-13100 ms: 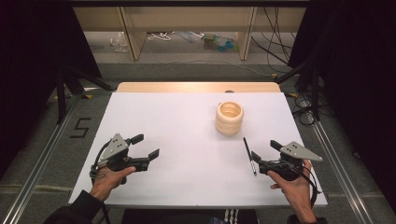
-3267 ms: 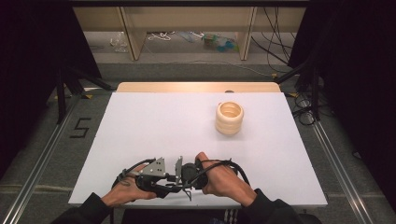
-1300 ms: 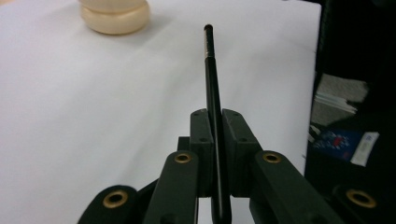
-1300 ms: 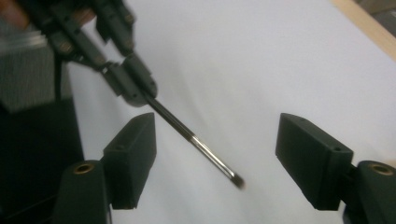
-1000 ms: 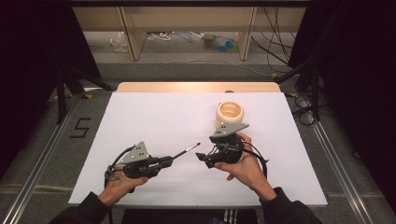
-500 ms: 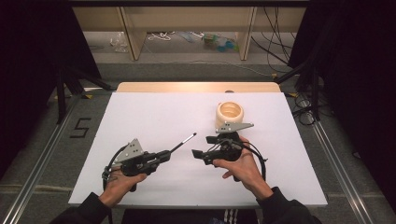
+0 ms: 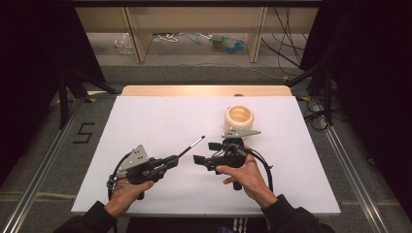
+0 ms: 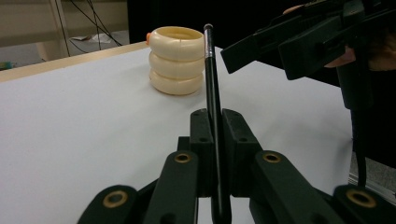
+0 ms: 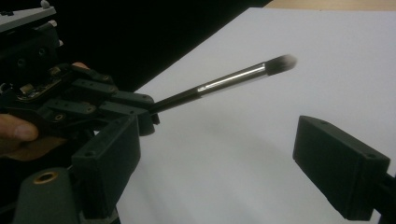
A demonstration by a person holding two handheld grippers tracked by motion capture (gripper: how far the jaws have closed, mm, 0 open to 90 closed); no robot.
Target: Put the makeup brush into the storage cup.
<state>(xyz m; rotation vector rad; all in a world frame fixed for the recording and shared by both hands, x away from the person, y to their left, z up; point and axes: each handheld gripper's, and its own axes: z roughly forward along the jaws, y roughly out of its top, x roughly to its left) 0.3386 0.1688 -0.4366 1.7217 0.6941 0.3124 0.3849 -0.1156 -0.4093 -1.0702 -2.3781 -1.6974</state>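
High view: left gripper [image 7: 171, 161] has its fingers clamped on the handle of a thin black brush [image 7: 190, 146], bristle tip pointing up and right toward the cream ring-stacked holder [image 7: 238, 117]. Right gripper [image 7: 206, 152] sits just right of the brush tip, fingers spread wide and holding nothing. Change noted: half a second ago the brush was in much the same raised pose and the right gripper a little farther back; a few seconds before that both hands were bunched together at the near edge, and at the start the brush lay flat on the bench by the right hand. So the brush has passed from right side to left grip (a handover, by my reading), and the holder looks like the likely destination.

Left gripper view: the brush [image 8: 212, 121] runs straight up between the shut fingers, its tip level with the holder [image 8: 176, 60] beyond. The right gripper [image 8: 299, 44] hangs at upper right, close to the tip but apart from it.

Right gripper view: own fingers [image 9: 106, 161] wide apart, nothing between them. The brush [image 9: 233, 79] slants across, held by the left gripper [image 9: 140, 114].

Room: white bench [image 7: 155, 121] bare between brush and holder; holder stands well inside the far edge; both hands near the front edge.
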